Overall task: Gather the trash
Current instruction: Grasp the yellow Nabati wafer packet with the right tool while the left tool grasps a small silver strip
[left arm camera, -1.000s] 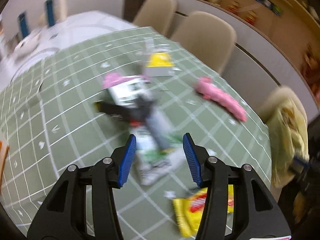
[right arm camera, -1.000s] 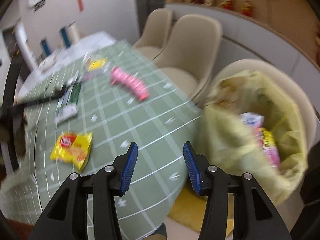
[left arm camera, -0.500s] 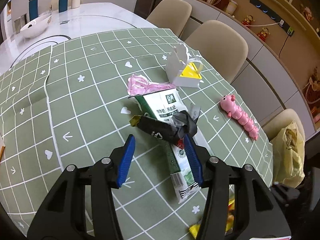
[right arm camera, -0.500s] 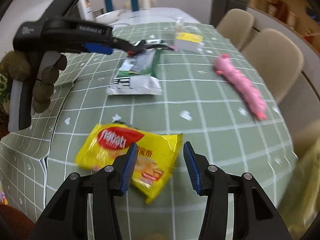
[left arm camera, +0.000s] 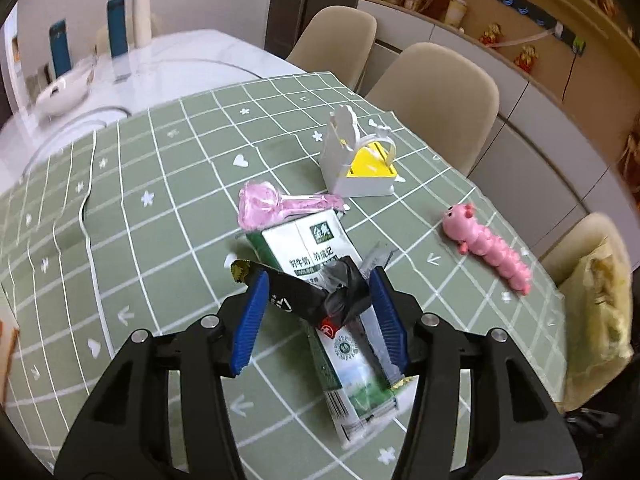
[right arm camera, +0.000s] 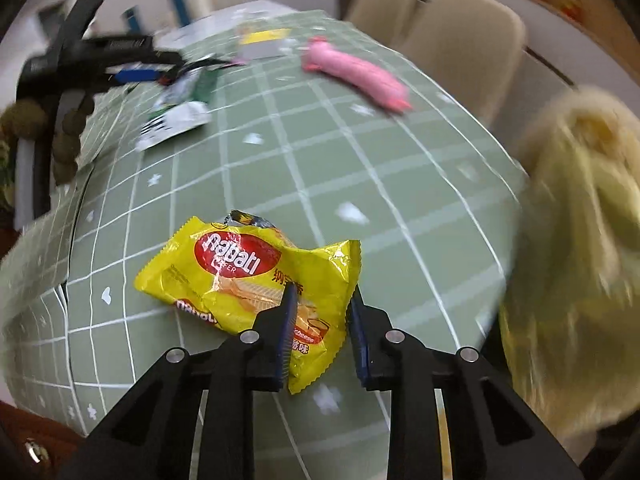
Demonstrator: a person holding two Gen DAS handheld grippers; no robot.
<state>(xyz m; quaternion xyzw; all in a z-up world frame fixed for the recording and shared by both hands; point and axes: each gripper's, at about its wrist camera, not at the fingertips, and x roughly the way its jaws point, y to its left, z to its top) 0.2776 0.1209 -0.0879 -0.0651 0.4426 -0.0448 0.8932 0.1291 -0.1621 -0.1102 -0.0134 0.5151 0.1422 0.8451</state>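
My right gripper (right arm camera: pixel 322 292) sits low over the yellow wrapper (right arm camera: pixel 248 280), which lies flat near the table's (right arm camera: pixel 360 168) close edge. Its jaws have just been closing, and the wrapper's right-hand corner is between them, but I can't tell whether the pads press it yet; one finger overlaps the foil, the other stands just off its edge. I judge a corner suits a flat packet best, since there is nothing else to pinch.

My left gripper (left arm camera: pixel 318 300) is further up the table, jaws spread and not clenched, straddling the black wrapper (left arm camera: pixel 296 296). That wrapper lies crumpled across a flattened carton (left arm camera: pixel 320 280), so it stands proud of the cloth and offers a ridge to bite. A pink wrapper (left arm camera: pixel 272 208) touches the carton's far end.

The bag (right arm camera: pixel 572 240) hangs open off the table's right side, near my right gripper, with bare cloth between. For the left gripper the way there passes the pink toy (left arm camera: pixel 488 248), which lies apart from the litter toward that edge; the white stand (left arm camera: pixel 356 164) is beyond the pile. I judge neither to be trash.
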